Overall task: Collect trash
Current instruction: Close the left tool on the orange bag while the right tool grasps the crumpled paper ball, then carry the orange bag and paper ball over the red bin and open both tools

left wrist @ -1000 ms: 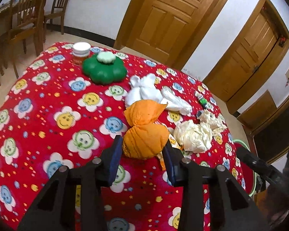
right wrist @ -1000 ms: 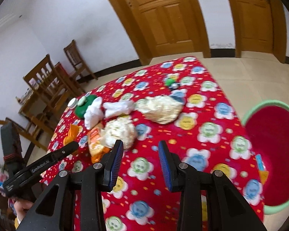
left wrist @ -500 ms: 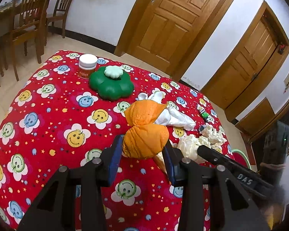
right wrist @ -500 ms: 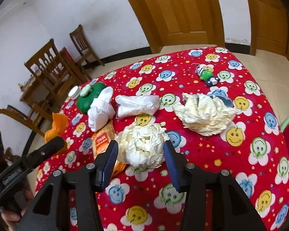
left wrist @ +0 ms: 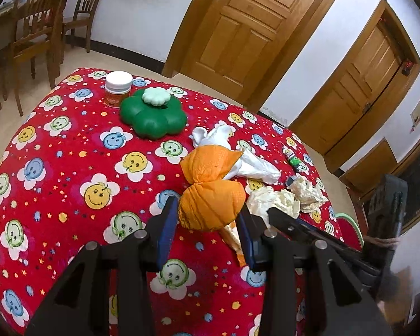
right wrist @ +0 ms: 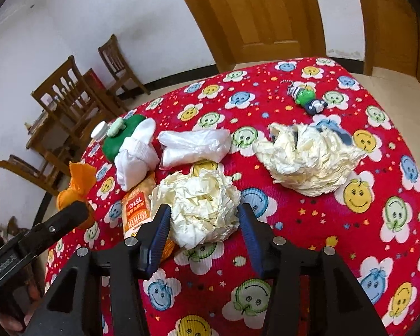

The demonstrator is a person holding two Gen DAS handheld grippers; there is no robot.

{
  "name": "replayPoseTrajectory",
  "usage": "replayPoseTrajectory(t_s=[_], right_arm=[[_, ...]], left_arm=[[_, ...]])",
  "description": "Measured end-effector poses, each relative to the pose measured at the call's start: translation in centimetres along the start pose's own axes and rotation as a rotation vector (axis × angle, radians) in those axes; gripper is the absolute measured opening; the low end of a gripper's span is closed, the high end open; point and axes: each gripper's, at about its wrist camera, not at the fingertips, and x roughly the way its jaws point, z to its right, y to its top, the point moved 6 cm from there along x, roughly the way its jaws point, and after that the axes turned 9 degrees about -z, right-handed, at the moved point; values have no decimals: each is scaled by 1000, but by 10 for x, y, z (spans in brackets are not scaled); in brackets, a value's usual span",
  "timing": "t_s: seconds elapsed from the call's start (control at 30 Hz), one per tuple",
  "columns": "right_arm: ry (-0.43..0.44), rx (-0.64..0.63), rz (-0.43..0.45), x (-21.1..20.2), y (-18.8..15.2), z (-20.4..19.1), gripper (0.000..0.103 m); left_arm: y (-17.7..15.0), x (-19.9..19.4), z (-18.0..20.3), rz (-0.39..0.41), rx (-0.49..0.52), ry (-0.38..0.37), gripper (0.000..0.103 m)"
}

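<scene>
1. Left hand-held gripper [left wrist: 208, 228]: clamped on the orange wrapper [left wrist: 211, 204] by its lower bulge, twisted neck and upper flap standing free above the pads; probably gripped at the fullest part so the soft bundle cannot slip out. Held above the near part of the desk [left wrist: 70, 173], clear of the cloth, seemingly parked while the other side works.
2. Right hand-held gripper [right wrist: 203, 226]: jaws at a middling spread, just been opening, now straddling the near crumpled paper ball [right wrist: 198, 207]; pads just beside its flanks, not visibly squeezing. Widened, by the look of it, to take the ball's full girth; closing appears to be the next step.
3. Just left of that ball: an orange snack packet [right wrist: 135, 210], partly tucked under it and touching, so likely to be dragged along.
4. Farther out: a white plastic bag [right wrist: 194, 147] and a white sock bundle [right wrist: 135, 156] beyond the ball, a second crumpled paper ball [right wrist: 308, 162] to the far right.
5. Far corners: a green flower-shaped box [left wrist: 152, 116] with a white-capped jar [left wrist: 118, 85] beside it on the left, a small toy [right wrist: 305, 98] on the right; probably not trash.
</scene>
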Motion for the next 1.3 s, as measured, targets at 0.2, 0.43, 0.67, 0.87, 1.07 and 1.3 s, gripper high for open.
replayPoseTrajectory(t_s=[0.2,0.43,0.67,0.87,1.07,1.3], right_arm=[[20,-9,11,4,-2,-5,44],[61,8,57,-23,-6,-5,41],[79,27,119,-64,-14,3,41],[79,76,165,-97,-25,26,41],[51,144,217,-132,-39,57,41],[6,258,272,-167,-62,109,41]], left_arm=[[-4,-7,6,10,8,8,41],[-9,-16,16,18,21,8,41],[-17,-22,40,11,51,-14,41],[-24,-27,66,9,95,-33,41],[-35,-25,99,-18,151,-64,41],[-51,-14,145,-66,233,-101,41]])
